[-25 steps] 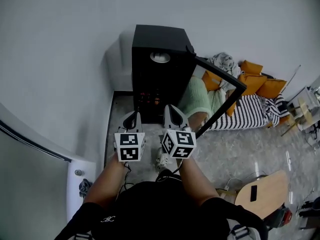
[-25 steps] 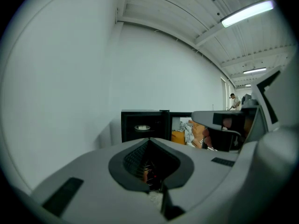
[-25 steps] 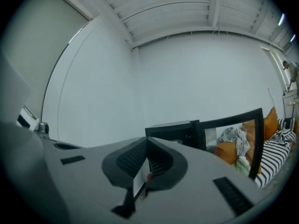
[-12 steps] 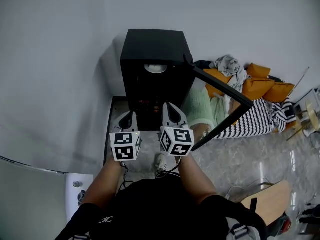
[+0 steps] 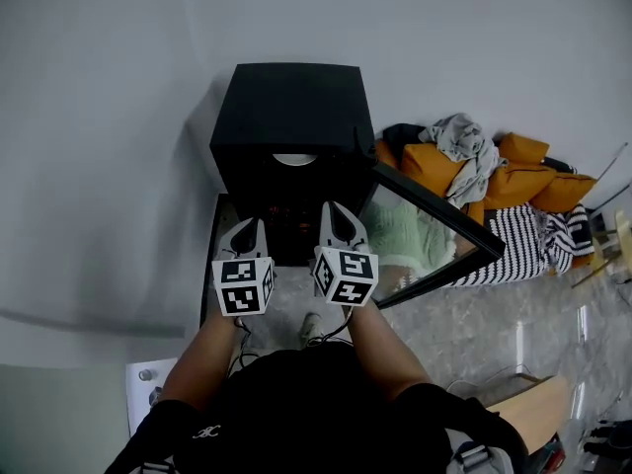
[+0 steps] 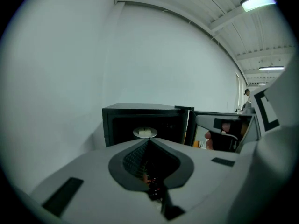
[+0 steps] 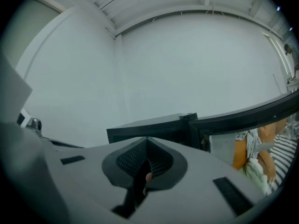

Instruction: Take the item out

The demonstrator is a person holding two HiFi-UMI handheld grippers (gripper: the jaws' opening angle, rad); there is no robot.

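A black cabinet [image 5: 288,112] stands against the white wall with its glass door [image 5: 427,233] swung open to the right. Inside, a white plate [image 5: 294,159] lies on a shelf; in the left gripper view the plate [image 6: 145,132] carries a pale item. Both grippers hover side by side just in front of the opening. My left gripper [image 5: 251,227] is shut and empty, and its tips [image 6: 148,141] point at the cabinet [image 6: 140,118]. My right gripper [image 5: 337,211] is also shut with nothing in it, aimed at the cabinet's [image 7: 149,125] right part beside the door [image 7: 247,118].
To the right of the door lie orange cushions [image 5: 538,181], a grey heap of clothes [image 5: 466,141] and a striped cloth [image 5: 533,240]. A round wooden seat [image 5: 518,403] is at the lower right. A white fixture [image 5: 146,388] stands at the lower left by the wall.
Both grippers have moved forward together towards the cabinet, which now lies closer and more head-on. Both stay shut, and the door stays open.
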